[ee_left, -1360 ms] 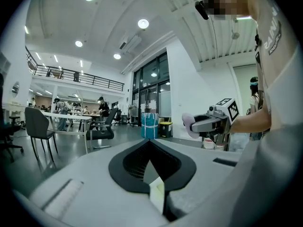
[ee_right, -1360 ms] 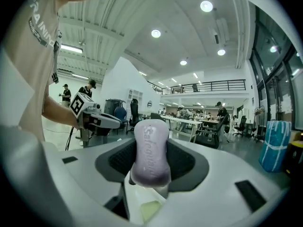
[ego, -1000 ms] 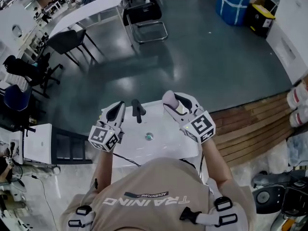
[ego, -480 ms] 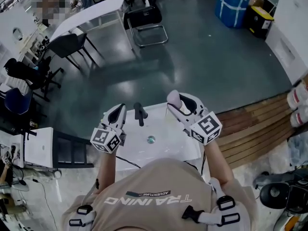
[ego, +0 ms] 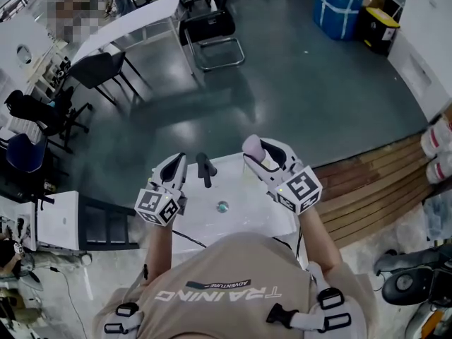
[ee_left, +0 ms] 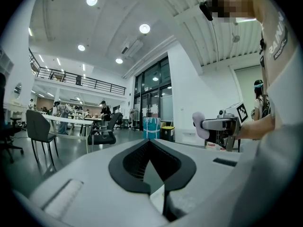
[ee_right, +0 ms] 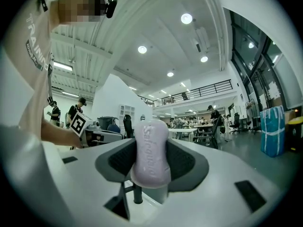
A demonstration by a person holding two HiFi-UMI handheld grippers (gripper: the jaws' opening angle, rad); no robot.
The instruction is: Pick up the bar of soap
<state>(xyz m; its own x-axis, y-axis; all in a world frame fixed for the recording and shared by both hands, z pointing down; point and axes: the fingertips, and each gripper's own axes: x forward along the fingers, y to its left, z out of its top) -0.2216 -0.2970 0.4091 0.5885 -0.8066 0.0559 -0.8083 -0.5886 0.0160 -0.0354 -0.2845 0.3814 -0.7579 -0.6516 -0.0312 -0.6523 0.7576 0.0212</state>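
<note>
A white washbasin is seen from above, with a person standing at it. Above its far right corner the right gripper is clamped on the lilac bar of soap, which is held clear of the basin. The left gripper is closed on nothing, near the black tap. Compared with a second ago almost nothing is moved, so the pick-up is judged done.

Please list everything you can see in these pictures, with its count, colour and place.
sink: one, white, right in front of the person
tap: one, black, at the sink's far edge
soap: one, lilac, held above the sink's right side
chairs: several, black, on the floor beyond
table: one, white, far left
bag: one, blue, far right
left gripper: one, white, shut, empty
right gripper: one, white, shut on the soap
</note>
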